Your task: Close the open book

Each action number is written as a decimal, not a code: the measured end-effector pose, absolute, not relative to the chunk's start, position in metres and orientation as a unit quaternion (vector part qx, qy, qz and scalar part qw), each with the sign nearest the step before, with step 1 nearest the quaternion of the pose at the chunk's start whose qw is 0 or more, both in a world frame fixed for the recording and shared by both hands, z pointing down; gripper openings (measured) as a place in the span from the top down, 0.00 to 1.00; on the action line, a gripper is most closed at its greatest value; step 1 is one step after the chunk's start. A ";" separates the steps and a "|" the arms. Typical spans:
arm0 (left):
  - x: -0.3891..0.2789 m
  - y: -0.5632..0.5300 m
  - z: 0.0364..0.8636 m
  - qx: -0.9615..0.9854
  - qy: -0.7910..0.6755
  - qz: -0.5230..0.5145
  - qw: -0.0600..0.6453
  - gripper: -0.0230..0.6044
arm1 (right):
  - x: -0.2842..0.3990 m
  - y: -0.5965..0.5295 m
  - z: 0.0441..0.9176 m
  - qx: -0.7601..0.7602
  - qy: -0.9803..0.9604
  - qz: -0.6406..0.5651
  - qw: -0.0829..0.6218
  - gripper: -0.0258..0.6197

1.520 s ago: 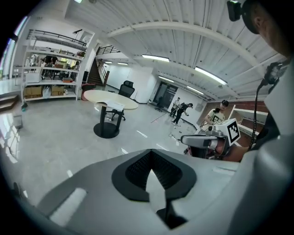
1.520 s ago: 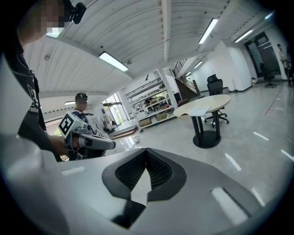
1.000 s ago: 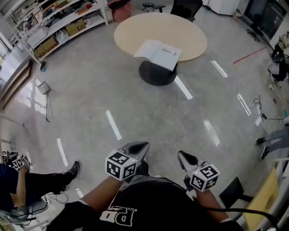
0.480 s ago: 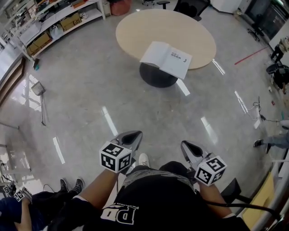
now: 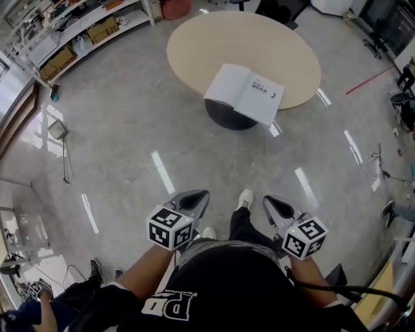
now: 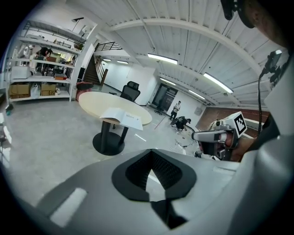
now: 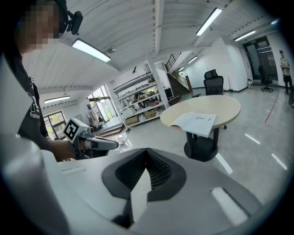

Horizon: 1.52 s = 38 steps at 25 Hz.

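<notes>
An open white book (image 5: pixel 245 93) lies at the near edge of a round beige table (image 5: pixel 240 39), its pages hanging a little over the rim. Both grippers are held low by my waist, far short of the table. The left gripper (image 5: pixel 200 196) is shut and holds nothing. The right gripper (image 5: pixel 270 201) also looks shut and holds nothing. In the left gripper view the book (image 6: pixel 120 114) is far ahead beyond the left gripper (image 6: pixel 150 153). Beyond the right gripper (image 7: pixel 147 151) in its own view, the book (image 7: pixel 196 120) lies on the table (image 7: pixel 220 106).
The table stands on a black round base (image 5: pixel 228 117). Shelves with boxes (image 5: pixel 84 32) line the upper left. An office chair (image 5: pixel 275 9) stands behind the table. A person sits on the floor at the lower left (image 5: pixel 39 301). Cables (image 5: pixel 379 170) lie at the right.
The table and book have grown larger and slid lower in the head view as I walk toward them. Both grippers are carried along, still shut.
</notes>
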<state>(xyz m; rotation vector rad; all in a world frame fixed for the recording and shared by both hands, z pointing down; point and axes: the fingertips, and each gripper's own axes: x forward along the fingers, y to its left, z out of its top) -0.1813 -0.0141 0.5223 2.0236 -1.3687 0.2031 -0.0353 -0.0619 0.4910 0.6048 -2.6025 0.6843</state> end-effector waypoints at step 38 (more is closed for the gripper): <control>-0.321 -0.372 0.622 0.580 -0.566 -0.174 0.559 0.82 | -0.049 -0.354 0.509 0.262 -0.908 0.269 0.186 0.95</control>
